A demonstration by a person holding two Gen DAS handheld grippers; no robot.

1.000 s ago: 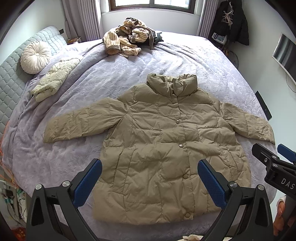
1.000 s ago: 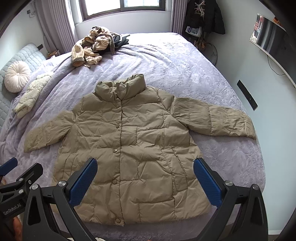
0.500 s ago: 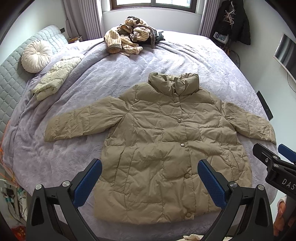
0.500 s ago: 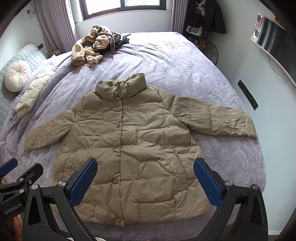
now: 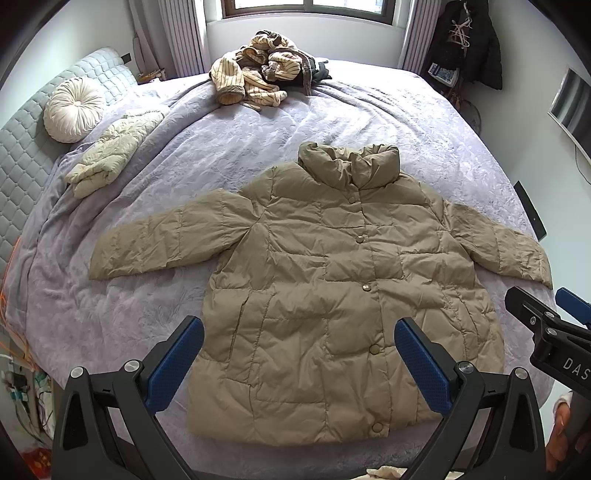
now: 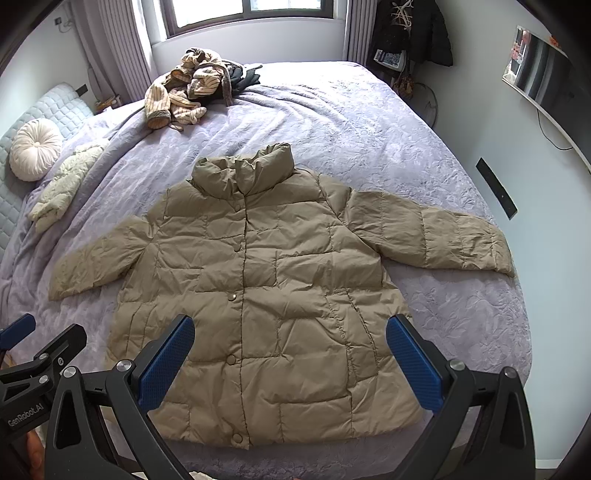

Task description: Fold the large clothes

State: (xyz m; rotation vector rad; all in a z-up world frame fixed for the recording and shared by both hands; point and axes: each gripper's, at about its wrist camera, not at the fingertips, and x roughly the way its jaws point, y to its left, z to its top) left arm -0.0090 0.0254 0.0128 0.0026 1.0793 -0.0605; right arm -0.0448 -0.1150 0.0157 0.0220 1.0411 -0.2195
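A khaki puffer jacket lies flat and buttoned on the purple bedspread, collar toward the window, both sleeves spread out sideways. My left gripper hovers open above the jacket's hem, nothing between its blue pads. My right gripper is likewise open over the hem, a little further right. In the left wrist view the right gripper shows at the right edge. The left gripper shows at the left edge of the right wrist view.
A heap of striped and dark clothes sits at the far end of the bed. A folded cream jacket and a round cushion lie at the left by the headboard. A dark coat hangs by the window.
Both views have shifted only slightly; the jacket sits a touch lower in the frame. Grippers remain open and the jacket has not moved.
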